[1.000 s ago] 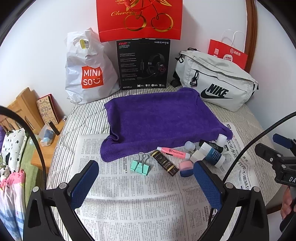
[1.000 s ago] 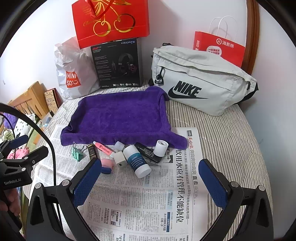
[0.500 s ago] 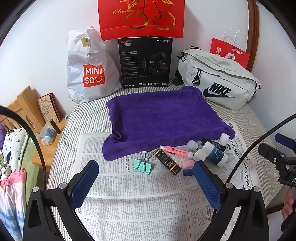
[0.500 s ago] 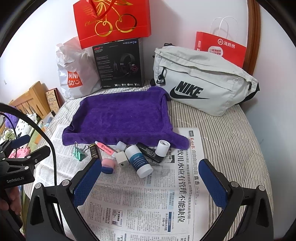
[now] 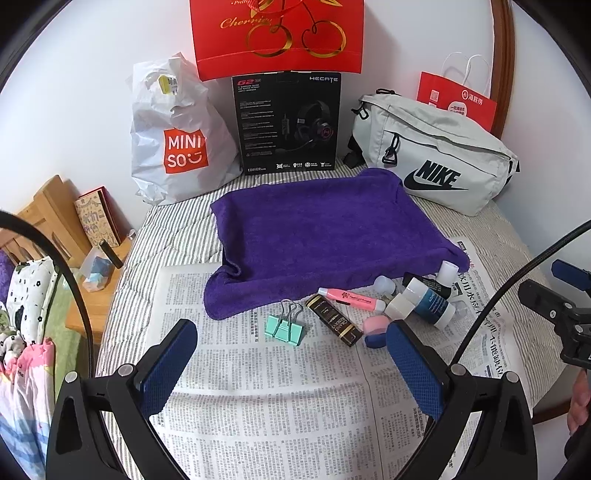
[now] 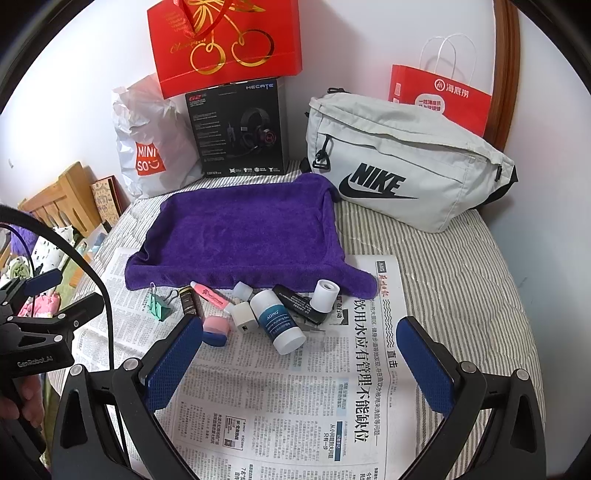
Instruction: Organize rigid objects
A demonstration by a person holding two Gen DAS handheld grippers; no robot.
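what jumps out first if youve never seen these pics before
The purple towel spread over a tray shape in the middle of the bed grabs the eye first. Along its near edge, small items lie clustered on the newspaper: a mint binder clip, a pink tube and a white bottle. Behind, a red cherry gift bag tops a black headset box.

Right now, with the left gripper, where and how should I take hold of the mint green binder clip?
Probably grip the binder clip by its mint body, coming down from above with the open left gripper. The body lies flat on the newspaper with space on both sides; its wire handles point toward the purple towel and look thin and springy.
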